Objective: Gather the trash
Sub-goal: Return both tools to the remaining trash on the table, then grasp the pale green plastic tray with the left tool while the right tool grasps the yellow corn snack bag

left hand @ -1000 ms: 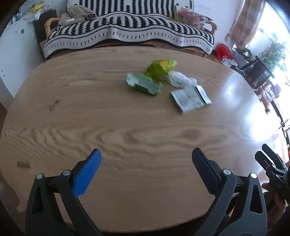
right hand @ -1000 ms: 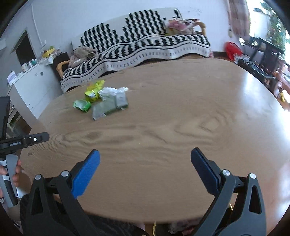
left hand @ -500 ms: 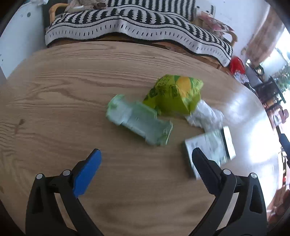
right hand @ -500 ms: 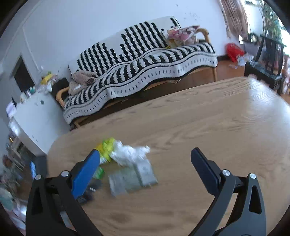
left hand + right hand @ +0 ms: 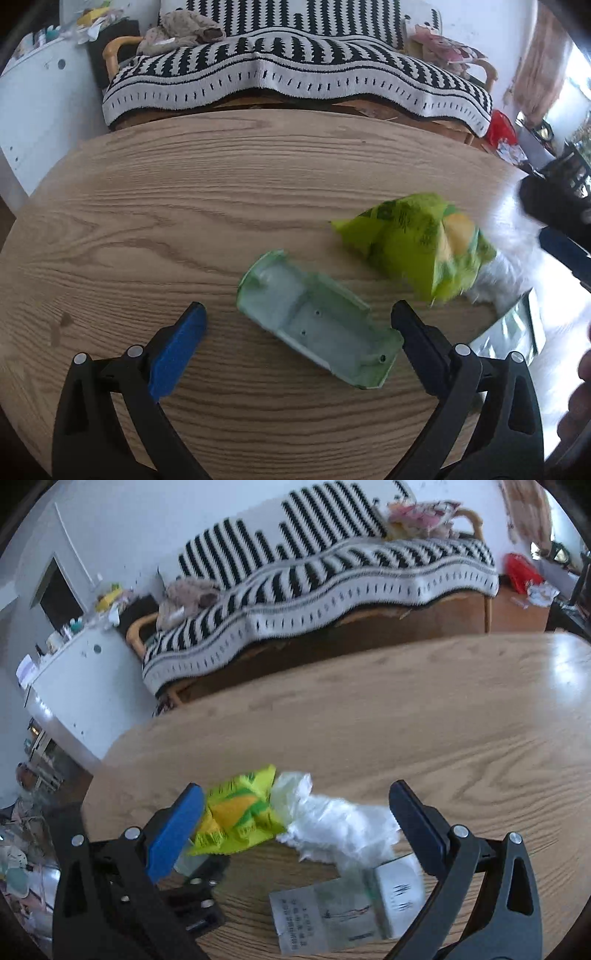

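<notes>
My left gripper [image 5: 297, 319] is spread wide just above the wooden table [image 5: 155, 206], and the pale green plastic tray [image 5: 317, 325] lies flat between its blue pads [image 5: 177, 343], touching neither that I can see. I take that tray as my landmark. Just beyond it and to its right sits the crumpled yellow-green wrapper [image 5: 413, 240]; the white tissue [image 5: 513, 266] presses against the wrapper's far right side, and the flat printed packet [image 5: 513, 328] lies to the tray's right, near the table edge. My right gripper [image 5: 295, 805] is also wide open and holds nothing, its pads bracketing the wrapper [image 5: 240, 812] and tissue [image 5: 340, 827], with the packet [image 5: 347, 912] nearer me. A striped sofa [image 5: 295, 70] stands behind the table.
</notes>
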Tool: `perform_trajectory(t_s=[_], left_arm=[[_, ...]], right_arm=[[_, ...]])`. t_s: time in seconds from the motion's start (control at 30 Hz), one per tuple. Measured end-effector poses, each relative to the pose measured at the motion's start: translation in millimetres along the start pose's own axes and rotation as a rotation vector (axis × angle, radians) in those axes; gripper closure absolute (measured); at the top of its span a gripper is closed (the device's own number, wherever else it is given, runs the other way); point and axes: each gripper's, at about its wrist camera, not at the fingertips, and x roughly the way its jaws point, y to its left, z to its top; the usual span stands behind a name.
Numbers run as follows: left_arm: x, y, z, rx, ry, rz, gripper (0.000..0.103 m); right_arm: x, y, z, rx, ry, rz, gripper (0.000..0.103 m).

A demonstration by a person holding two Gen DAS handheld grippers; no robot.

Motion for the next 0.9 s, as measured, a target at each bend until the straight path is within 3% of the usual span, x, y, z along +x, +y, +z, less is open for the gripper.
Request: perform_trajectory(t_s=[0.33, 0.53, 0.57, 0.6, 0.63, 0.67, 0.7, 0.8, 0.9], left_arm=[[-3, 14, -6, 0.072, -0.01, -0.081, 0.006], [-4, 23, -8, 0.101, -0.026, -0.106, 0.007], [-4, 23, -8, 0.113, -0.029, -0.096, 0.016], [-6, 21, -8, 0.134, -0.036, -0.081, 0.027], [-9, 18, -9, 0.169, -0.046, -0.056, 0.061], [-10, 18, -8, 0.183, -0.047, -0.04, 0.067], [-11, 19, -7, 0.165, -0.038, -0.071, 0.067], [-14, 20, -7, 0.133, -0.016, -0.135, 0.067], [-20, 15, -9, 0.154, -0.029, -0.129, 0.067]], right_arm=[[19, 40, -13, -0.135, 0.023, -0.008, 0.006], [42, 66, -22, -0.31, 0.061, -0.092, 0.008], [44, 67, -24, -0.312, 0.064, -0.087, 0.024], [45, 66, -25, -0.306, 0.065, -0.084, 0.031], [44, 65, -25, -0.3, 0.062, -0.069, 0.033], [43, 65, -25, -0.301, 0.066, -0.062, 0.037], [41, 65, -25, -0.302, 0.065, -0.058, 0.049], [31, 66, -23, -0.297, 0.043, -0.049, 0.049], [22, 66, -20, -0.28, 0.026, -0.037, 0.049]])
